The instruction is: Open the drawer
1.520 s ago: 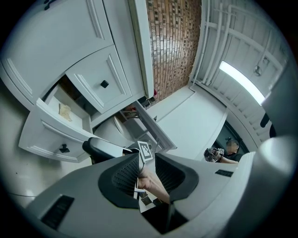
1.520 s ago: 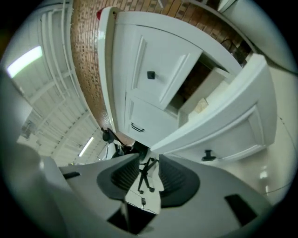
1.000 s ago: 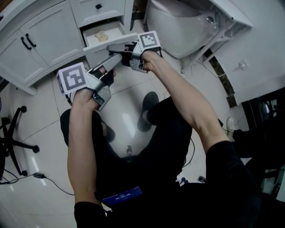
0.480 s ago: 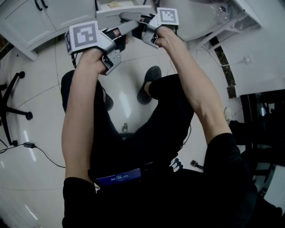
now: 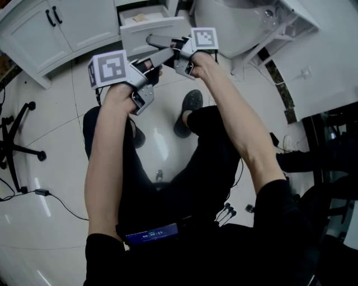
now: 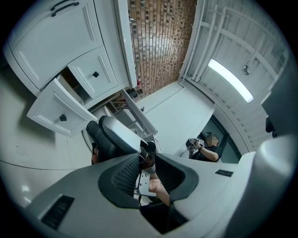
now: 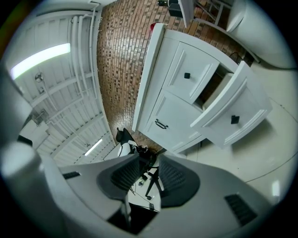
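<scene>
The white drawer (image 5: 152, 29) stands pulled out of the vanity, with a tan item (image 5: 139, 17) lying inside. In the left gripper view its front (image 6: 56, 111) carries a black knob (image 6: 63, 118). The same front (image 7: 235, 114) shows in the right gripper view. My right gripper (image 5: 151, 40) hangs just in front of the drawer front, apart from it, jaws narrowly open and empty. My left gripper (image 5: 166, 54) sits beside it, a little nearer to me. Its pads (image 6: 123, 174) also stand slightly apart with nothing between them. The right gripper's fingers (image 6: 109, 135) cross the left gripper view.
A closed drawer (image 7: 188, 74) and cabinet doors (image 5: 56, 22) flank the open drawer. A white tub (image 5: 235, 22) stands at the upper right. An office chair base (image 5: 17, 145) and a cable (image 5: 42, 192) lie on the left floor. Another person (image 6: 205, 148) stands far off.
Both grippers have drawn back a little from the drawer front and risen slightly. The head view has shifted. The drawer stays pulled out as before.
</scene>
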`<state>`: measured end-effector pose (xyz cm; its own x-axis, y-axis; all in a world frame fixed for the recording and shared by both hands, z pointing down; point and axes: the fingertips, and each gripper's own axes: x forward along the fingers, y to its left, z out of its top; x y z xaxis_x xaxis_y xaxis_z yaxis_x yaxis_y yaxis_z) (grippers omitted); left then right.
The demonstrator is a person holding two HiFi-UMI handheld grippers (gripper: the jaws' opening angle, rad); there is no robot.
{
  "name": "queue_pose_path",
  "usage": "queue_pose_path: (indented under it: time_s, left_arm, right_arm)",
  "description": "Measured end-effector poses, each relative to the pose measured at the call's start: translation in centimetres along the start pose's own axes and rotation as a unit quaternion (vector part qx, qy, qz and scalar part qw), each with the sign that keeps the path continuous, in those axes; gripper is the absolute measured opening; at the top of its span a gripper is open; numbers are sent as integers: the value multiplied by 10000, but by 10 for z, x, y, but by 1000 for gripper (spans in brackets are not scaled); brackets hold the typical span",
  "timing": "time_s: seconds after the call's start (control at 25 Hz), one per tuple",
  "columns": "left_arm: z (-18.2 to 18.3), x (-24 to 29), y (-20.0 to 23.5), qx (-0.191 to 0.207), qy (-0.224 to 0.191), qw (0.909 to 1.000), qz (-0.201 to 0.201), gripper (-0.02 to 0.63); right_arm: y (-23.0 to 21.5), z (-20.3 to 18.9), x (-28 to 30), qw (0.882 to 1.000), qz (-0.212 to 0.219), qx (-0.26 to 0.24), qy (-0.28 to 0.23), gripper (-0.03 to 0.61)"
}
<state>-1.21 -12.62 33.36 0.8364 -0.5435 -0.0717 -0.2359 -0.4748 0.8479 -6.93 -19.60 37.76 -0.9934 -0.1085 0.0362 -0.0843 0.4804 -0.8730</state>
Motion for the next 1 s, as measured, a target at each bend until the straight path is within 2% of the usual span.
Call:
queue_pose_path:
  time_s: [0.2, 0.6, 0.84, 1.0]
  left_arm:
    - [-32, -12, -9, 116, 16, 9999, -74, 107]
    - [-44, -23, -21, 109, 12, 9996, -246, 107]
    - [-50, -31, -21, 12, -28, 9996, -297, 107]
    - [-49, -32, -29, 106, -29, 9990, -426, 107]
  right_arm:
    - [15, -32, -8, 9998, 50, -197, -40, 141]
    - [26, -47, -11, 9992, -34, -382, -95, 141]
    - [30, -55, -10, 9990, 34, -415, -156, 141]
    - [35, -54, -13, 9988, 127, -434, -206, 141]
